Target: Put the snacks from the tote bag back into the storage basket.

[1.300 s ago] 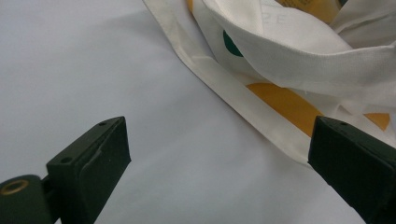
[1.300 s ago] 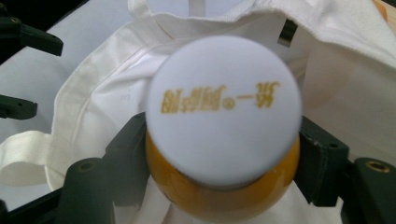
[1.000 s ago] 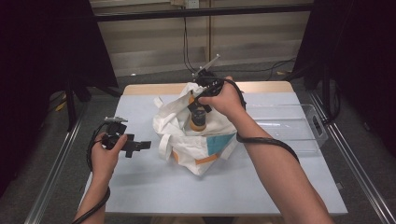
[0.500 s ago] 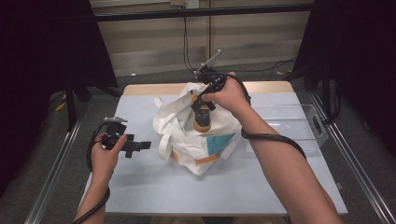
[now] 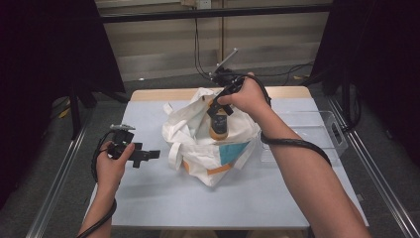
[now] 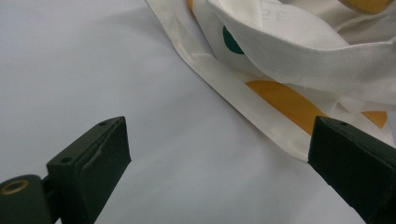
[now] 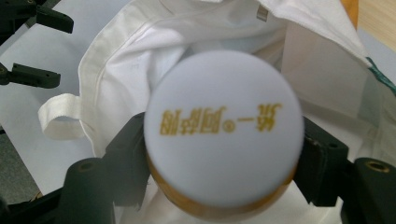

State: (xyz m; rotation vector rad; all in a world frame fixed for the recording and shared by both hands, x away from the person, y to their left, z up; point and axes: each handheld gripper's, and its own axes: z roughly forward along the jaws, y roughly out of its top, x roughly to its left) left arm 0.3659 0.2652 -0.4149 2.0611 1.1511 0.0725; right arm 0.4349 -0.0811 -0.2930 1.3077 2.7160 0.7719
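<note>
Since the earlier frame, the right claw (image 5: 219, 115), clamped on the white-capped amber bottle (image 5: 219, 126), has drifted slightly toward three o'clock above the white cloth bag (image 5: 208, 144); bottle upright, cap up. Left claw (image 5: 148, 155) stands apart.

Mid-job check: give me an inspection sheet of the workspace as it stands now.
Surface: pale table top, bare near the front edge.
Job's things: orange bottle with white cap, held above the open white bag.
Clutter: clear plastic tray at the right edge.
Grippers: right gripper shut on the bottle; left gripper open, resting beside the bag strap.
Cables: black cable draped over the right forearm.
Surroundings: dark curtains, metal rails.
</note>
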